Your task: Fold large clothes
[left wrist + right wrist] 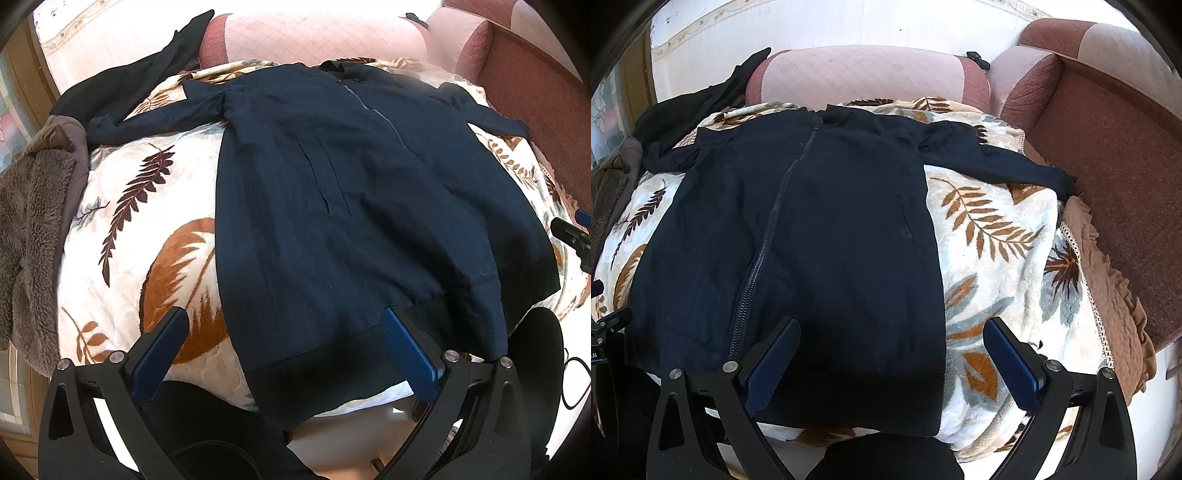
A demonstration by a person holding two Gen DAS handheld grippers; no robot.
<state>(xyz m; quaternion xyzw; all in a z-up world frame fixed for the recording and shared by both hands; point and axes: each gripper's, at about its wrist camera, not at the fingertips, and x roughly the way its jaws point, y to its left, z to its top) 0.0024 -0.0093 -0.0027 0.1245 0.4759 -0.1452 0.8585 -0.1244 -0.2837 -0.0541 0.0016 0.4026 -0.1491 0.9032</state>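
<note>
A dark navy zip-up jacket lies flat, front up, on a leaf-patterned blanket, sleeves spread to both sides, ribbed hem toward me. It also shows in the right wrist view. My left gripper is open and empty, hovering over the hem's left part. My right gripper is open and empty over the hem's right corner. The right gripper's edge shows in the left wrist view, and the left gripper's edge in the right wrist view.
A brown fleece garment and a black garment lie at the left. A pink-red sofa cushion stands behind the blanket. A red-brown sofa seat and a frilled brown cover are to the right.
</note>
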